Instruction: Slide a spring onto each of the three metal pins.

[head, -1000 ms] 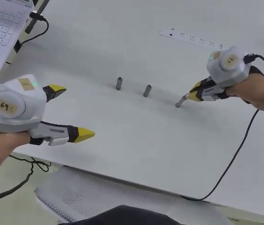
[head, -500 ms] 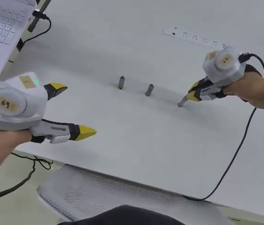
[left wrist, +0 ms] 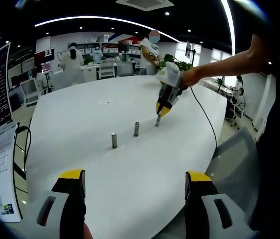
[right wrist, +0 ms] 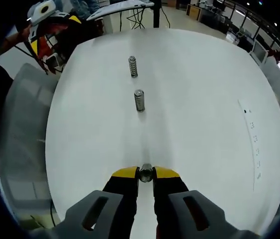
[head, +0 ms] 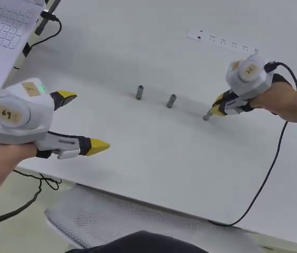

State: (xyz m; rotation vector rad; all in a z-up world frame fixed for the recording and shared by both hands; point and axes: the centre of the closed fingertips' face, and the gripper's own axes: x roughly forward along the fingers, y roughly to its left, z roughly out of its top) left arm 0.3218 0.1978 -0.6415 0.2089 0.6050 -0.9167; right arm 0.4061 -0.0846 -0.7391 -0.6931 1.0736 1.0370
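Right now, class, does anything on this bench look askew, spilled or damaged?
The third pin, gripped by the right hand-held gripper, leans in the head view, while the other two pins stand upright. Nothing looks spilled or damaged.

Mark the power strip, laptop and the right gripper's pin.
power strip (head: 226, 42): head view, middle of its top.
laptop (head: 0, 29): head view, keyboard.
pin (right wrist: 145, 173): right gripper view, top end between jaws.

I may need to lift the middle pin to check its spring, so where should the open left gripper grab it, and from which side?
Probably take the middle pin around its upper part, jaws either side, coming from the near edge of the table. It stands upright, thin and round, with free space on that side; the right gripper is shut on the end pin beside it.
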